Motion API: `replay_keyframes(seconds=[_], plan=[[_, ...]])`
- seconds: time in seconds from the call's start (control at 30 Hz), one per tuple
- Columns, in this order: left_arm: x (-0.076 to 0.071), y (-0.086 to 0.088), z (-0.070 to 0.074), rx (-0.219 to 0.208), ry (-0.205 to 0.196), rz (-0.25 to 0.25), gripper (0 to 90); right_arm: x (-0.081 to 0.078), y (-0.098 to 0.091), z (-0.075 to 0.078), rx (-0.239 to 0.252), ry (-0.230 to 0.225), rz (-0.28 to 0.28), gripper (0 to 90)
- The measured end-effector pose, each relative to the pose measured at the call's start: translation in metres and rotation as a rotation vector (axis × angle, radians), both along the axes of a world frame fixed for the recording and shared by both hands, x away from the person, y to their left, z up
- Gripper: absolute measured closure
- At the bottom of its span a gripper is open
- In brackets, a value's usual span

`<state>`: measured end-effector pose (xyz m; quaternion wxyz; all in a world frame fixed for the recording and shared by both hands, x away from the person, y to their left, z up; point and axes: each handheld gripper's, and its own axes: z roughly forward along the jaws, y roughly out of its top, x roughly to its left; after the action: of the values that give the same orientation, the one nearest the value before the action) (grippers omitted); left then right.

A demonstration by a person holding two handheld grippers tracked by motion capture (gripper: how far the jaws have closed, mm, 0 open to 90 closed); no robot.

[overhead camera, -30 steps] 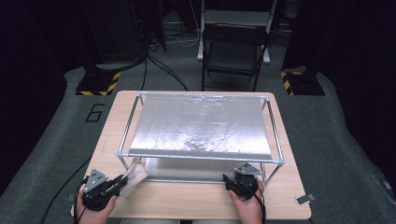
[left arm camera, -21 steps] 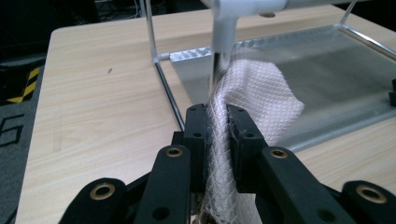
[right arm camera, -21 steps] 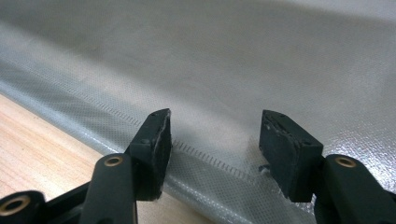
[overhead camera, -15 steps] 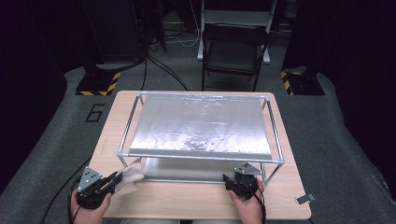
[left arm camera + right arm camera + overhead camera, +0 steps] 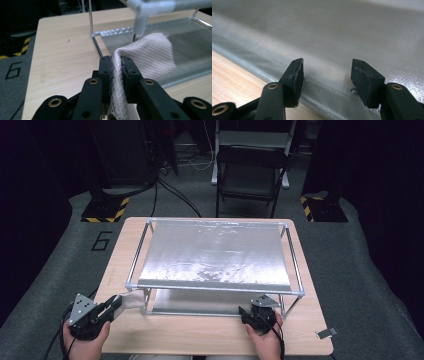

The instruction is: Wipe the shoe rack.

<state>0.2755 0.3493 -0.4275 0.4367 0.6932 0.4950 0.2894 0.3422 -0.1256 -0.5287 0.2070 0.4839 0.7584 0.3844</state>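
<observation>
Your left gripper (image 5: 116,62) pinches the quilted cloth (image 5: 147,50), trailing under the frame's (image 5: 215,289) near-left corner; right gripper (image 5: 325,75), jaws spread, sits at near-right.

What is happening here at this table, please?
A person works at a wooden table with a gripper in each hand. The left gripper is shut on a pale quilted cloth at the near left corner of a metal frame that carries silvery sheets. The right gripper stands open above the edge of the lower sheet and holds nothing.
</observation>
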Motion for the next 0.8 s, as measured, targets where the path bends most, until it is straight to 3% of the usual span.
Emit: replay_keyframes(seconds=[0.07,0.1,0.2,0.33,0.5,0.63,0.7,0.8], plan=[[0.005,-0.001,-0.012,0.0,0.032,-0.001,79.3,0.0,0.0,0.0,0.0,0.0,0.0,43.5],[0.01,-0.002,-0.024,0.003,0.064,0.004,79.5,0.0,0.0,0.0,0.0,0.0,0.0,43.6],[0.015,-0.002,-0.032,-0.001,0.081,0.008,79.6,0.0,0.0,0.0,0.001,0.001,0.0,43.6],[0.017,-0.001,-0.023,-0.001,0.059,0.011,79.8,0.0,0.0,0.0,0.001,0.001,-0.001,43.6],[0.016,0.001,0.01,0.001,-0.046,0.01,79.8,0.0,0.0,0.0,0.0,0.0,0.0,43.6],[0.021,0.001,0.009,-0.01,-0.038,0.004,79.8,-0.001,0.0,0.0,-0.002,-0.006,-0.005,43.6],[0.027,-0.001,-0.004,-0.019,-0.005,-0.001,79.9,0.001,0.002,-0.003,0.008,-0.047,-0.022,43.6],[0.03,-0.004,-0.016,-0.017,0.021,-0.002,79.9,0.001,0.002,-0.002,0.007,-0.046,-0.022,43.6]])
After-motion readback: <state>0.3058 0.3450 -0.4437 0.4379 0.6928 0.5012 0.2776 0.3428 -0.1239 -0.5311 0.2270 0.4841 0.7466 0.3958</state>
